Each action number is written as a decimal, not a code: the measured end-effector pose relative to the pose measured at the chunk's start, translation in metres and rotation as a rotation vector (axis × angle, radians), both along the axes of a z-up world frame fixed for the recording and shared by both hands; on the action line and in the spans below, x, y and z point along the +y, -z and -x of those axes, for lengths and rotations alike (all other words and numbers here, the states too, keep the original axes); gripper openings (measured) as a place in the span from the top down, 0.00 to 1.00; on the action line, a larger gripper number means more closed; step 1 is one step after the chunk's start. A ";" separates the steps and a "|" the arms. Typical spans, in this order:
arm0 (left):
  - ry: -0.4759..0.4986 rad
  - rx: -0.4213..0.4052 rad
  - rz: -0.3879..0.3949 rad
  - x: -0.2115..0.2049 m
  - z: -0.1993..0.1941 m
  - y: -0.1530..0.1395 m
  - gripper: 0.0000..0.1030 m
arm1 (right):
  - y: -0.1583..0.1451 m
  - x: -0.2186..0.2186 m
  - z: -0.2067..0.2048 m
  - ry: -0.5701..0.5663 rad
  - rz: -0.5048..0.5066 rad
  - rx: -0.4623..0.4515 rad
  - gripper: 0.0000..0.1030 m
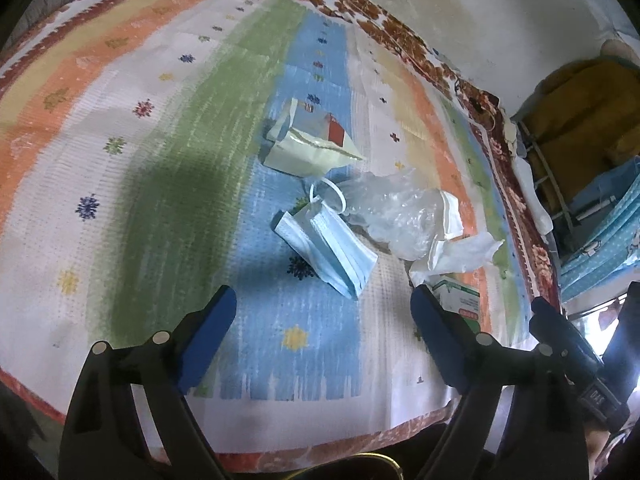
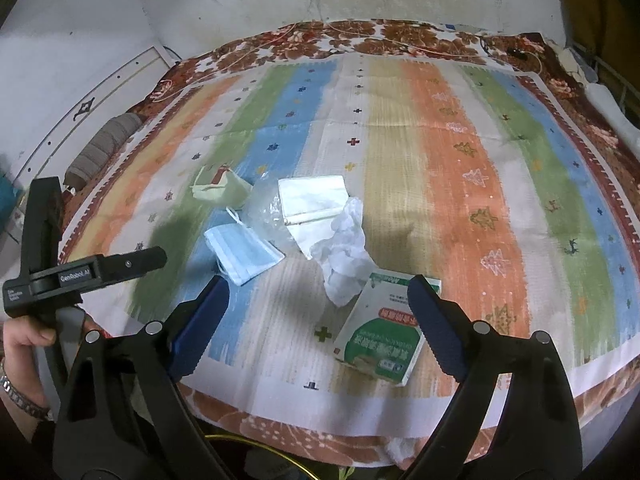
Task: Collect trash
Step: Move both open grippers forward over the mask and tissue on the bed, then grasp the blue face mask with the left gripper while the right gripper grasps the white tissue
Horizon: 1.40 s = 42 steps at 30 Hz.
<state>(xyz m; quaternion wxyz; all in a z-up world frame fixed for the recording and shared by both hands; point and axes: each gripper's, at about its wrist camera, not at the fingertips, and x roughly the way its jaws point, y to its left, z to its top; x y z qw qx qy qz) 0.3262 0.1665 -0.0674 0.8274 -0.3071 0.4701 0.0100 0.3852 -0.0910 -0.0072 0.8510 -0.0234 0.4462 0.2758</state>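
- Left wrist view: your left gripper (image 1: pixel 324 316) hangs with its blue pads spread wide and nothing between them, just short of the trash on the striped cloth (image 1: pixel 160 160).
- Left wrist view: the blue face mask (image 1: pixel 332 248) lies straight ahead of the open gap, a touch right of centre; its long axis runs diagonally from upper left to lower right, so its near corner points toward your right-hand pad (image 1: pixel 436 340).
- Left wrist view: behind the mask sit the crumpled clear plastic (image 1: pixel 392 216) and the white tissue (image 1: pixel 460 256); the torn paper packet (image 1: pixel 316 148) lies farther off, apart from the rest.
- Left wrist view: the green-and-white box (image 1: pixel 464 298) is partly hidden behind your right-hand pad, well off to that side.
- Right wrist view: your right gripper (image 2: pixel 316 316) is also wide open and empty, and the green-and-white box (image 2: pixel 384 328) lies just ahead, right of centre, against the right-hand pad (image 2: pixel 436 324), long axis roughly along your line of approach.
- Right wrist view: the white tissue (image 2: pixel 344 256) is near, just beyond the box; the face mask (image 2: pixel 244 252) lies ahead to the left, nearer your other hand's tool (image 2: pixel 84 276).
- Judgement: take the box with the right, the mask with the left.
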 end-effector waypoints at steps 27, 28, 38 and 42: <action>0.011 0.041 0.089 0.001 -0.054 0.054 0.51 | 0.041 0.014 -0.071 0.067 -0.003 0.131 0.59; 0.012 0.041 0.095 0.000 -0.056 0.057 0.55 | 0.043 0.016 -0.072 0.066 0.002 0.139 0.64; -0.022 0.036 0.054 -0.001 -0.065 0.067 0.92 | 0.044 0.021 -0.071 0.044 0.020 0.147 0.94; -0.037 0.029 0.041 0.003 -0.058 0.058 0.95 | 0.034 0.019 -0.067 0.039 0.004 0.147 0.96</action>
